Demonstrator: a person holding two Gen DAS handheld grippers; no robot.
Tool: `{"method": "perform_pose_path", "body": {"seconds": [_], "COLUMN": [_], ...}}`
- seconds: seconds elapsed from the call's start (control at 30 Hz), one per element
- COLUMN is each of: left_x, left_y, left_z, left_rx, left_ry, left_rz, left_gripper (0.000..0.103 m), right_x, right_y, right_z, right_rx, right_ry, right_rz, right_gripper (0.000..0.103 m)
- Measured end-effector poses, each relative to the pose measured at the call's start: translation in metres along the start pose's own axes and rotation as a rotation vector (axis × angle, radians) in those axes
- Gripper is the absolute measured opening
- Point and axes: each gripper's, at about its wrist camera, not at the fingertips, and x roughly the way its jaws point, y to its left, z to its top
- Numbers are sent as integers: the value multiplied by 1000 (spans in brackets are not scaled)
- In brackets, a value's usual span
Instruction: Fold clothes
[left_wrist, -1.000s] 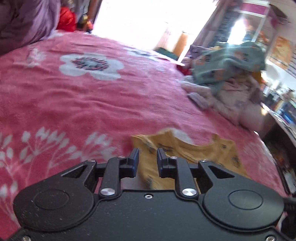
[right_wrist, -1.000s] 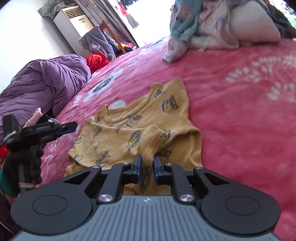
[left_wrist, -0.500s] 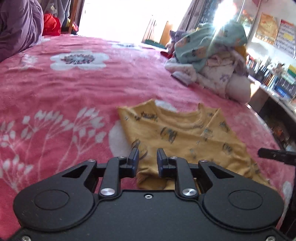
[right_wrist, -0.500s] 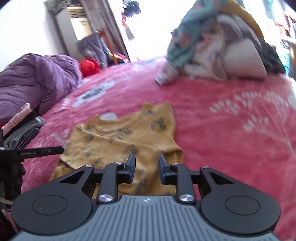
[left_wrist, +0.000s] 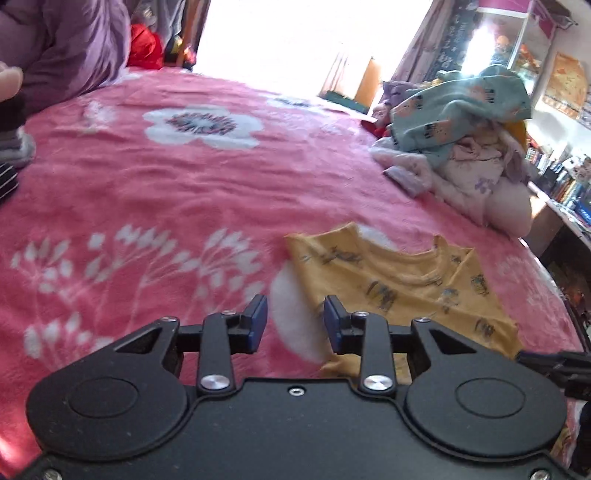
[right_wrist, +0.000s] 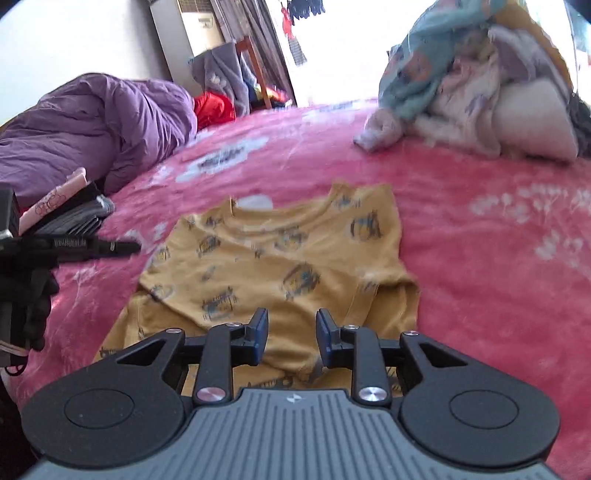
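A small yellow printed shirt (right_wrist: 280, 258) lies on the pink flowered blanket (right_wrist: 480, 258), its lower part folded up over the body. My right gripper (right_wrist: 291, 332) is open and empty just above the shirt's near folded edge. My left gripper (left_wrist: 293, 321) is open and empty over the blanket at the shirt's (left_wrist: 399, 288) left edge. The left gripper also shows in the right wrist view (right_wrist: 74, 245) at the far left. A tip of the right gripper shows in the left wrist view (left_wrist: 554, 360) at the far right.
A pile of unfolded clothes (left_wrist: 465, 133) with a teal garment on top sits at the far right of the bed, also in the right wrist view (right_wrist: 480, 81). A purple duvet (right_wrist: 92, 122) lies at the left. Folded dark clothes (right_wrist: 70, 214) lie beside it. Shelves (left_wrist: 561, 177) stand past the bed.
Both grippers have opened and let go of the shirt's hem, which now lies folded over the body. Both have drawn back a little from the shirt.
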Motion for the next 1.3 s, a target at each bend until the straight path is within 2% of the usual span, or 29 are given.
{"method": "perform_pose_path", "body": {"seconds": [0.07,0.13,0.17,0.3,0.37,0.43,0.47,0.53,0.6,0.67,0.87,1.03,1.17,1.23,1.3], "left_x": [8,28,34,25,21,30,39,43,38,32,15,-15,-52,-71,-87], "left_y": [-13,-16,-15,-14,-20,-25,-27,-28,-28,-27,-37,-48,-73,-87,-101], "left_z": [-2,-9,-10,-3,-1,-4,-7,-10,-7,-7,-14,-24,-44,-55,-71], "left_rx": [31,55,52,17,25,51,78,96,84,82,99,111,291,403,556], "left_ry": [9,134,164,85,48,94,143,157,137,113,88,73,76,83,123], "left_rz": [-56,8,25,-53,-98,-85,-49,-38,-61,-71,-61,-30,-10,4,36], "left_gripper": [32,32,32,32,32,32,32,33,34,35,36,37,38,42,43], "right_x": [11,6,1,-4,5,16,21,31,20,8,-31,-75,-112,-125,-138], "right_y": [2,3,5,6,3,0,-7,-21,-22,-23,-44,-42,-23,-3,16], "right_z": [-6,-5,-3,7,13,16,16,16,18,18,6,-8,-19,-28,-38], "right_rx": [-12,-3,-5,-17,-20,-20,17,90,87,33,-1,-45,-199,-374,-549], "right_ry": [53,37,20,-8,-3,7,20,46,34,30,55,28,18,35,52], "right_rz": [-14,-14,-6,30,42,9,10,13,24,-11,-12,13,23,11,-1], "right_gripper": [30,30,30,31,36,39,39,38,38,39,41,41,41,41,42]}}
